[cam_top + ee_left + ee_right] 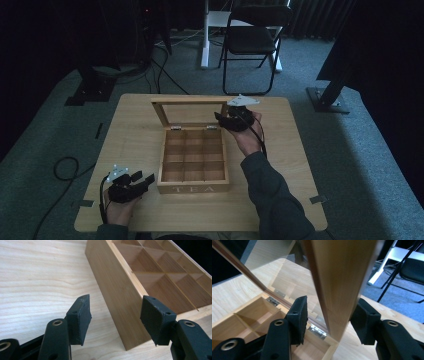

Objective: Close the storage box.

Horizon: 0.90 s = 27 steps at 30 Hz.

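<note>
Tea box: wooden, compartmented, glass lid raised
Right gripper: jaws spread, straddling lid edge
Left gripper: jaws spread at box corner

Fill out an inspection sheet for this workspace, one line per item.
Surface: light wooden table, bare around the box.
Job's things: wooden tea box, compartments empty; glass-paned lid raised upright.
Clutter: nothing seen.
Grippers: left gripper open beside the box's front left corner; right gripper open, jaws either side of the lid's edge.
Cables: black cable looped on the floor at left.
Surroundings: grey carpet; folding chair behind the table.
</note>
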Tool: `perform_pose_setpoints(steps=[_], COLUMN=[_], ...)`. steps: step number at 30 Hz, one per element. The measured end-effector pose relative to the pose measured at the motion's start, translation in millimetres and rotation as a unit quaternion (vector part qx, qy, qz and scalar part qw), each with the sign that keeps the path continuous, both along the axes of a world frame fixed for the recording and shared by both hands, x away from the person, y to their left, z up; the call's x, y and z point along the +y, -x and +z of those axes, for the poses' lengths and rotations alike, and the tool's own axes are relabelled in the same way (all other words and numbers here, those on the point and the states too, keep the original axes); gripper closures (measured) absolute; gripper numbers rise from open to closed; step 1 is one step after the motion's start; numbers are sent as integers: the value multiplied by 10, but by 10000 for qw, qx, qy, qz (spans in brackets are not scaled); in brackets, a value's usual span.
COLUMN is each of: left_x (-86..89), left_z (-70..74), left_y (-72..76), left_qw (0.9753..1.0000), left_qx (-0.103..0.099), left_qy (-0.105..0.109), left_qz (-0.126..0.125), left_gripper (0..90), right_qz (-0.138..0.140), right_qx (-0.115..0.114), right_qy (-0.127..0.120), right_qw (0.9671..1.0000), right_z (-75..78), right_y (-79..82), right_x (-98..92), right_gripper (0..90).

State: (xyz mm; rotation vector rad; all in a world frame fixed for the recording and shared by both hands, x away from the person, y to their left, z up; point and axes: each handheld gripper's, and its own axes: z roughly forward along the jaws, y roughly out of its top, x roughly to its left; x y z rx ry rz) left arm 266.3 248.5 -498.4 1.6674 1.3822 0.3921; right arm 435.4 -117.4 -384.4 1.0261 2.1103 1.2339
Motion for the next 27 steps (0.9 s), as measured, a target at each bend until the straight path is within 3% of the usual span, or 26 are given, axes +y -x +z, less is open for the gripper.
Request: perform_pose_setpoints(steps=[10,16,27], left_x=[-103,-182,-281], left_z=[351,602,986], left_y=[-178,-332,-506], left_qw=[9981,9959,9917], left_qx=[-453,-697,-1100], left_qy=[-415,-567,-662], left_qz=[-66,-53,94], left_gripper=[419,462,542], right_qz=[-31,-64,-73], right_qx=[-75,-182,-308], right_qy=[-18,125,258], right_qw=[10000,9997,9992], right_z=[-37,-45,-98], right_y=[147,219,341], right_x=[-7,16,33], right_gripper=[474,473,463])
